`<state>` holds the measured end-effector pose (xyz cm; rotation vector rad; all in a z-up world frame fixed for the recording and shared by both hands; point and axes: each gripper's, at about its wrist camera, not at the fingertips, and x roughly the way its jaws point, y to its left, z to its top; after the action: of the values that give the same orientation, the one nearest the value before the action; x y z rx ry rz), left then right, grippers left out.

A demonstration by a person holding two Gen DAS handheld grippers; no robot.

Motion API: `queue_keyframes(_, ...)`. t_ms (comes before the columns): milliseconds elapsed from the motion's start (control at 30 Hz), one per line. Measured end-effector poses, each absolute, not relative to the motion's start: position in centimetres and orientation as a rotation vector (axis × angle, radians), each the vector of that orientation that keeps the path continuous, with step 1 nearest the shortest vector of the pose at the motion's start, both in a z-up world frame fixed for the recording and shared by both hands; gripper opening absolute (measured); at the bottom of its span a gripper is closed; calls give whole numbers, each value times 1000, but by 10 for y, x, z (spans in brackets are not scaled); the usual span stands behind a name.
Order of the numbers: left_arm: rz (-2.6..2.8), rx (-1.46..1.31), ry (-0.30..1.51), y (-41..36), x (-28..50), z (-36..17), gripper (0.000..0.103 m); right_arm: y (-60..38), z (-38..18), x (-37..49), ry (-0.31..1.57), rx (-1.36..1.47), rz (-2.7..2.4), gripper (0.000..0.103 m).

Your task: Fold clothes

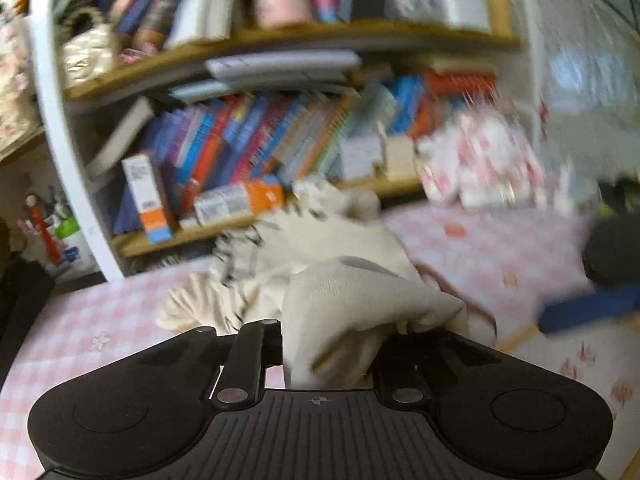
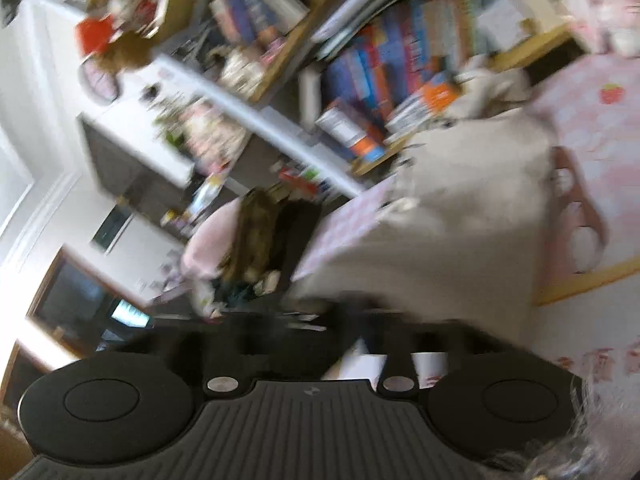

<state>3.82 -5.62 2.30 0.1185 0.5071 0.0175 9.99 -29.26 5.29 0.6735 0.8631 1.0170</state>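
A cream garment (image 1: 280,248) with dark stripes lies crumpled on the pink checked tablecloth (image 1: 488,248). In the left wrist view a fold of it bulges up between the jaws of my left gripper (image 1: 340,336), which is shut on the cloth; its fingertips are buried in it. My right gripper (image 1: 592,312) shows at the right edge as a black body and a blue finger, apart from the cloth. In the blurred right wrist view the garment (image 2: 460,220) spreads wide just beyond my right gripper (image 2: 360,320), whose jaws stand apart with nothing pressed between them.
A wooden bookshelf (image 1: 280,40) packed with books stands right behind the table. A pink patterned bundle (image 1: 480,160) sits at the back right of the table. The table's left edge (image 2: 320,232) drops to a cluttered floor and dark furniture.
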Motion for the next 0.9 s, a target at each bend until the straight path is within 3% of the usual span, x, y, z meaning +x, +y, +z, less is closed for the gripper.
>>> queue_keyframes(133, 2, 45, 413, -42, 25, 61, 12, -309, 24, 111, 941, 779, 911, 80)
queue_keyframes(467, -91, -44, 311, -46, 4, 118, 12, -298, -71, 122, 1180, 1465, 844, 90)
queue_keyframes(600, -149, -30, 260, -52, -10, 138, 12, -289, -86, 123, 1184, 1637, 810, 90)
queue_keyframes(733, -192, 6, 219, -57, -18, 155, 12, -296, -79, 130, 1050, 1764, 834, 90)
queue_keyframes(800, -175, 16, 202, -53, -19, 164, 12, -301, -65, 139, 974, 1775, 888, 70)
queue_keyframes(833, -149, 5, 192, -46, -19, 168, 12, -302, -56, 143, 940, 1767, 921, 35)
queue_keyframes(867, -123, -15, 182, -38, -19, 172, 12, -305, -45, 148, 904, 1745, 955, 18)
queue_keyframes(900, -97, -43, 171, -28, -20, 176, 12, -309, -29, 152, 861, 1697, 992, 14)
